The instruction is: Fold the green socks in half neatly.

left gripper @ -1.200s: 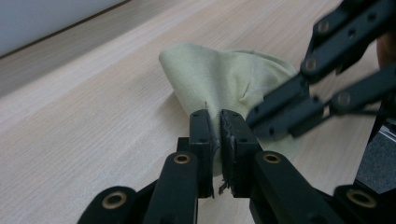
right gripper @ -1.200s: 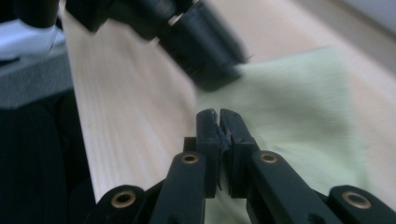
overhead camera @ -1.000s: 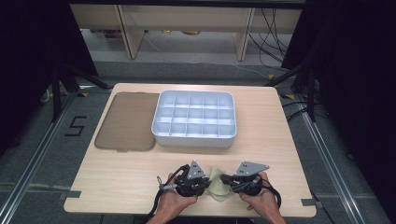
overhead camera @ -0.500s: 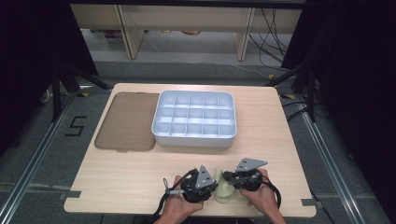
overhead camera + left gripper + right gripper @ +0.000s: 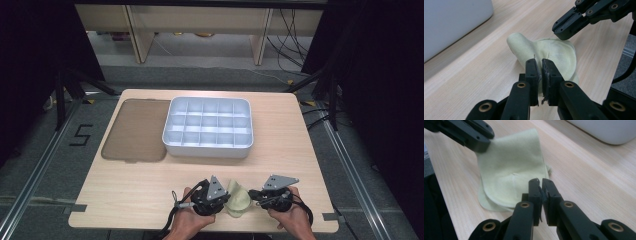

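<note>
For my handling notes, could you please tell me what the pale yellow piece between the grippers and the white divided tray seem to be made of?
The pale yellow piece looks like soft woven cloth, matte: it folds and drapes, and a fine weave and stitched seam show. The white divided tray seems to be moulded plastic, smooth with a slight sheen, with rounded corners and thin, even dividers; I cannot rule out coated metal.

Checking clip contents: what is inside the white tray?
The tray's far compartments look empty, with bare white floors. The near wall covers part of the front row, so those floors cannot be fully checked.
</note>
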Demonstrator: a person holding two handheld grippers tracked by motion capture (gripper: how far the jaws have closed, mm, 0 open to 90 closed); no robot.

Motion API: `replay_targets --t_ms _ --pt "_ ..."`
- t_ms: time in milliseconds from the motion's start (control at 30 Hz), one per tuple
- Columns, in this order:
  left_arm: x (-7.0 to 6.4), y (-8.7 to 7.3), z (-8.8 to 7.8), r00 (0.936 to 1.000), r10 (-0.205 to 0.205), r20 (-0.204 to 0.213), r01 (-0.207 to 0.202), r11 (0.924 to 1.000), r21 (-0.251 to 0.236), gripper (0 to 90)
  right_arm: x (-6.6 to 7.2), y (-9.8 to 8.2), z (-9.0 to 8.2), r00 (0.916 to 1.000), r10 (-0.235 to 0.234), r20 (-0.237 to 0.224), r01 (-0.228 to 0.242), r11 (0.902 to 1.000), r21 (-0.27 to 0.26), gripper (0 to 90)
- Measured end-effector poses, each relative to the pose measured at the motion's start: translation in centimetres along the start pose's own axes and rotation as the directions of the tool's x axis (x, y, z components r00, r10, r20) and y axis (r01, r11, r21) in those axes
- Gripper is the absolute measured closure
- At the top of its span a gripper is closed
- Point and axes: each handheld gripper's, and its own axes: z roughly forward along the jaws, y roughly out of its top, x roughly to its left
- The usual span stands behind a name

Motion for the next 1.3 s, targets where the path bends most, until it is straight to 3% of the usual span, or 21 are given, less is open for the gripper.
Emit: replay_targets --t_ms 67,233,433,467,533,633,733,867,900,967,1033,1067,1100,1233,1300 --pt "-0.2 0.1 0.0 0.9999 -0.015 0.006 0.016 0.9996 -0.024 83.2 0.1 -0.1 0.1 1.0 -0.001 0.001 0.0 0.9998 0.019 86.0" --pt "-0.4 0.2 -0.1 1.0 -0.003 0.008 0.003 0.9996 -0.026 83.2 0.1 -0.6 1.4 0.9999 -0.003 -0.014 0.004 0.9988 0.048 85.9" --pt "-1.6 0.3 0.3 0.9986 0.011 0.052 -0.009 0.9988 -0.048 83.1 0.2 -0.6 1.6 0.9998 -0.003 -0.02 0.005 0.9966 0.082 85.4" --pt "-1.6 0.3 0.3 0.9973 0.047 0.056 -0.045 0.9984 -0.035 83.1 0.2 -0.6 1.6 0.9998 -0.003 -0.02 0.005 0.9966 0.083 85.3" --pt "-2.3 0.2 0.6 0.9966 0.032 0.077 -0.029 0.9989 -0.035 83.1 0.1 -0.6 1.7 0.9999 -0.003 -0.014 0.005 0.9968 0.08 84.9" --pt "-3.0 0.0 1.2 0.995 0.044 0.089 -0.042 0.9986 -0.034 83.1 0.4 -0.6 1.6 0.9997 0.018 -0.017 -0.017 0.9958 0.09 84.6" --pt "-3.6 0.0 1.8 0.9936 0.048 0.103 -0.045 0.9985 -0.03 83.1 0.3 -0.6 1.7 0.9999 0.003 -0.012 -0.002 0.9965 0.083 84.7" --pt "-4.5 -0.3 2.7 0.9914 0.081 0.103 -0.081 0.9967 -0.004 82.9 0.2 -0.5 1.7 0.9997 0.011 -0.02 -0.009 0.996 0.089 84.2" --pt "-4.6 -0.4 2.9 0.9908 0.087 0.104 -0.087 0.9962 -0.004 82.9 0.0 -0.6 1.7 0.9999 -0.003 -0.011 0.004 0.9976 0.069 84.0" --pt "-4.8 -0.6 3.3 0.9899 0.1 0.1 -0.102 0.9948 0.009 82.9 -0.1 -0.5 1.5 0.9999 0.002 -0.013 -0.001 0.9969 0.078 84.0" --pt "-4.9 -0.7 3.5 0.9891 0.106 0.102 -0.108 0.994 0.017 82.7 -0.4 -0.3 0.7 0.9993 0.034 -0.013 -0.034 0.9987 0.038 84.1" --pt "-4.8 -0.6 3.5 0.9857 0.132 0.104 -0.135 0.9905 0.022 82.7 -0.6 -0.1 0.3 0.999 0.044 -0.009 -0.043 0.999 0.013 84.2" --pt "-4.9 -0.6 3.5 0.9895 0.097 0.107 -0.101 0.9945 0.028 82.7 -1.0 0.1 -0.4 0.9991 0.036 -0.02 -0.037 0.9987 -0.034 84.3" --pt "-4.7 -0.6 3.5 0.9872 0.121 0.104 -0.124 0.9921 0.022 82.4 -0.9 0.3 -1.0 0.9981 0.048 -0.038 -0.052 0.9948 -0.088 84.4" --pt "-4.7 -0.6 3.5 0.9862 0.129 0.105 -0.132 0.9909 0.026 82.4 -0.8 0.3 -1.1 0.9974 0.06 -0.041 -0.063 0.9941 -0.088 84.4"
